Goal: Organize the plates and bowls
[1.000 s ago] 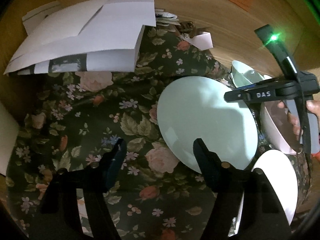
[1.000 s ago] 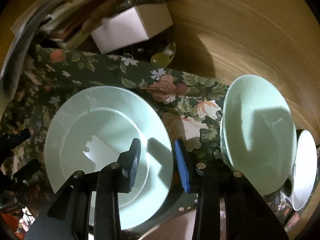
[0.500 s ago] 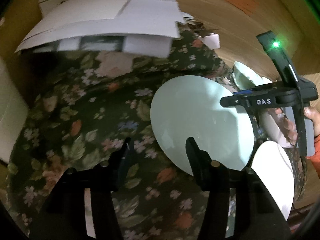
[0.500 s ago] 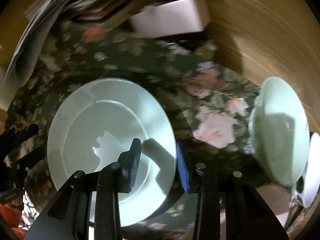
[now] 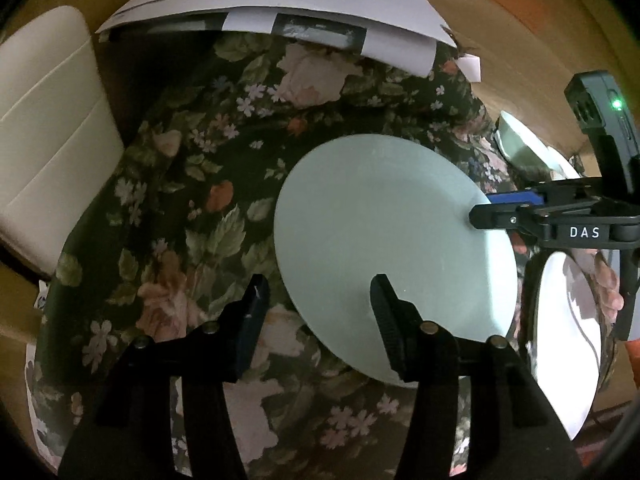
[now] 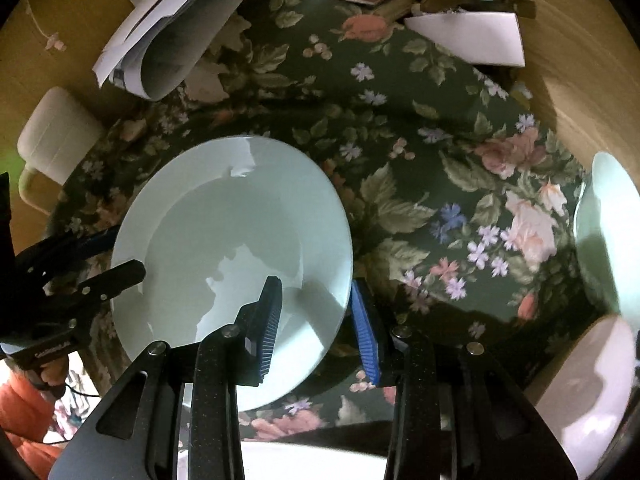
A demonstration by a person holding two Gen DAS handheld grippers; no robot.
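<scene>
Two pairs of tongs meet at one pale green plate (image 6: 224,216) above a tabletop covered by a dark floral cloth (image 6: 400,140). The right tongs (image 6: 316,292) are set narrow and grip the plate by its near right rim: one finger lies over the plate's inner face and the blue-padded finger sits just outside and under the edge. The left tongs (image 5: 318,292) stand about half wide, astride the plate's opposite edge. One finger is over the cloth and the other over the plate's face. The right wrist view shows the edge between these fingers, but no pad can be seen pressing on it.

The plate is roughly at the middle of the cloth, and its glossy well reflects pale light. A pale green bowl (image 6: 608,232) stands well apart from it at the cloth's right edge. Just beside the bowl, toward the near corner, is a white plate (image 5: 568,340), which the right wrist view shows only as a blur.

At the far side of the tabletop lies a loose stack of white papers (image 5: 280,4), partly overhanging the cloth. A small white box (image 6: 472,36) sits near the far right corner. A cream padded thing (image 5: 48,132), apparently a chair back, stands beyond the left edge. A person's hand (image 5: 604,280) holds the handle of the right tongs.
</scene>
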